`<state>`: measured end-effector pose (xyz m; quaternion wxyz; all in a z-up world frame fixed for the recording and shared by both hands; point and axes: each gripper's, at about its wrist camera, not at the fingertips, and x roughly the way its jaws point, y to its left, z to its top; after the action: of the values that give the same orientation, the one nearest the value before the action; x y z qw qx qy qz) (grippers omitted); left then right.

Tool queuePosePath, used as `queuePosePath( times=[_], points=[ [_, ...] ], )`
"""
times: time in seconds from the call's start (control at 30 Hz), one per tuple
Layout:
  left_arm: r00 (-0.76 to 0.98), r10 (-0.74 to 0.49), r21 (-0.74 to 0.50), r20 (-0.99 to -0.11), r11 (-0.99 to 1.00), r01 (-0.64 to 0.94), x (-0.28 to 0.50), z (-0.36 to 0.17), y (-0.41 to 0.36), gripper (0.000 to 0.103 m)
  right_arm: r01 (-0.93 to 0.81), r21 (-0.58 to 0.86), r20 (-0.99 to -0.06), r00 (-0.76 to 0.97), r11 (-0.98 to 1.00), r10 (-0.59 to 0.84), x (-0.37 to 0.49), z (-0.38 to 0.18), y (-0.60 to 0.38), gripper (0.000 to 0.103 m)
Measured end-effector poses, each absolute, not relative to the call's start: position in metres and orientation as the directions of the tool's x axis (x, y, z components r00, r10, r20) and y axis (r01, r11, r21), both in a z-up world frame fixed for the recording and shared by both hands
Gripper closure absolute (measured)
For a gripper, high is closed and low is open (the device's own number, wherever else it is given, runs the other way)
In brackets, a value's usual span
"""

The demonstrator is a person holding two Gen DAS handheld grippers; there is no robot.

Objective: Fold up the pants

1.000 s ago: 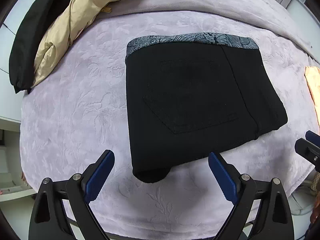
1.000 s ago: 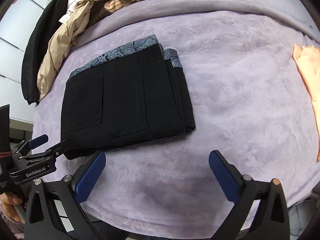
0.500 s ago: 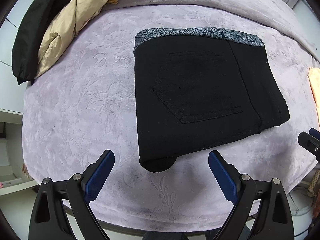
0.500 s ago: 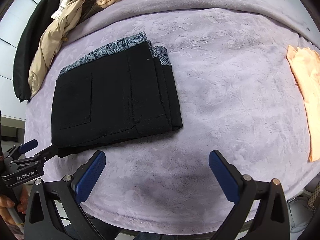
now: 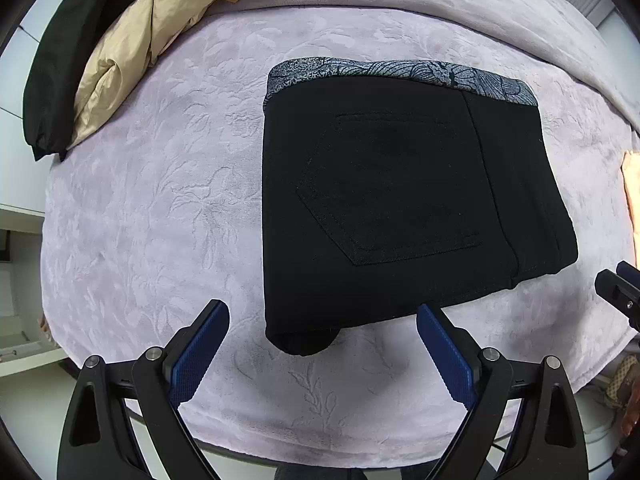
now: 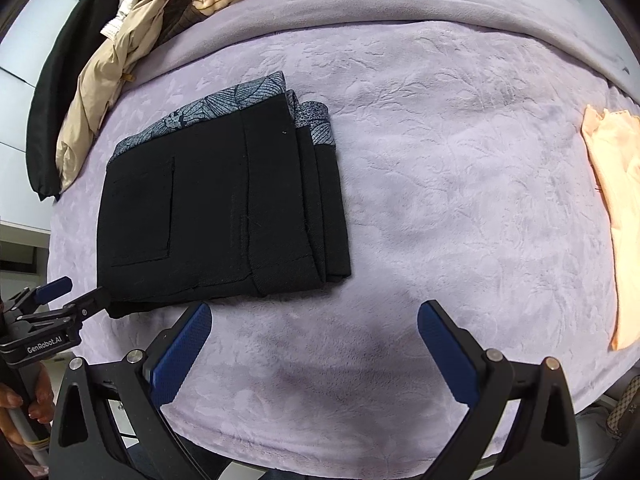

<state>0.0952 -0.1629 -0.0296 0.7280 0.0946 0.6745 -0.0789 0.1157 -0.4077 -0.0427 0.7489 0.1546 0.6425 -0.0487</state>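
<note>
Lying folded on the lilac blanket, soft black pants handle limply; grip stacked edges; your tools gape wide, empty.

The layers beneath the top face of the folded black pants with the grey leaf-patterned waistband stay hidden, only their stacked edges showing in the right wrist view. The flat peach-orange cloth runs off the picture's right edge. The heap of beige, black and striped garments is cut by the top and left edges (its full extent cannot be told). A hand in the lower left corner is partly out of frame.
</note>
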Motion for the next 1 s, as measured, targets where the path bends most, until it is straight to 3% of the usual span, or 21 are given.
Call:
queuePosePath(
  times=[0.8,1.0],
  points=[
    [0.075,0.004,0.016,-0.997,0.985,0.17,0.123,-0.042,-0.144,0.008,0.21,0.166,-0.984,0.101,0.963,0.148,0.15,-0.065,-0.415,0.0],
    [0.084,-0.038,-0.023,-0.996,0.985,0.172,0.133,-0.046,-0.136,0.008,0.196,0.233,-0.97,0.111,0.952,0.215,0.155,-0.071,-0.424,0.0]
  ],
)
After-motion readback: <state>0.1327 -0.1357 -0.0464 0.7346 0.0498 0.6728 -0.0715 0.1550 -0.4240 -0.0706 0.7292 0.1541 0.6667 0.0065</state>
